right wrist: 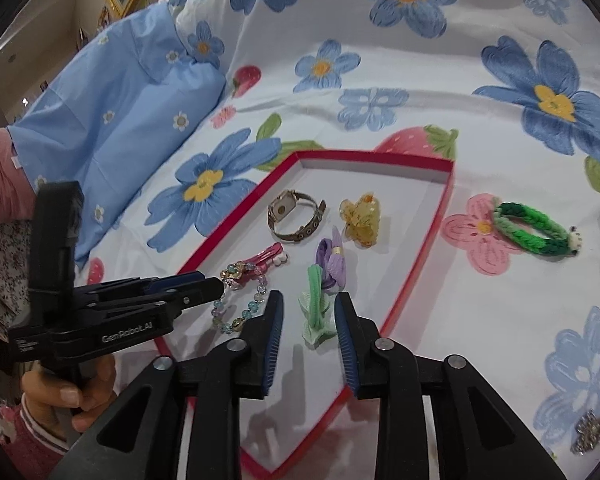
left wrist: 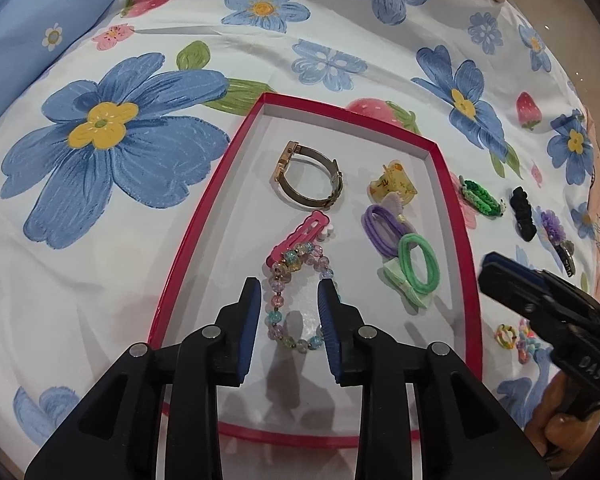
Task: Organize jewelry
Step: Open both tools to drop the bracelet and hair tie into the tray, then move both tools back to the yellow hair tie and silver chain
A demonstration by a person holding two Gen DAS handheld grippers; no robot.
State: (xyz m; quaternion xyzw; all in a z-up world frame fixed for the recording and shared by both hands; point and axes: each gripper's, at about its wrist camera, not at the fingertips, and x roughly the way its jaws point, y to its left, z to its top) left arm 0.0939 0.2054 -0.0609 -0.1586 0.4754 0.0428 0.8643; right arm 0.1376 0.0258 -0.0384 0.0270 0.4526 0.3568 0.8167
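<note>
Step in hand: release into the tray [left wrist: 204, 216]. Left gripper [left wrist: 288, 320] stands part open, empty, astride the bead bracelet [left wrist: 296, 304] near the tray's near edge. Right gripper [right wrist: 308, 320] stands part open, empty, over the green tie [right wrist: 316, 308]. Next: fetch the green band [right wrist: 536, 232] lying on the sheet [right wrist: 460, 320] beyond the tray's right edge.

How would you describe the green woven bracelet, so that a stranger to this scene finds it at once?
Find the red-rimmed tray on the flowered bedsheet. Just outside its right edge, the green woven bracelet lies on a pink printed flower. Unlike the green hair tie inside the tray, it is braided in light and dark green.
</note>
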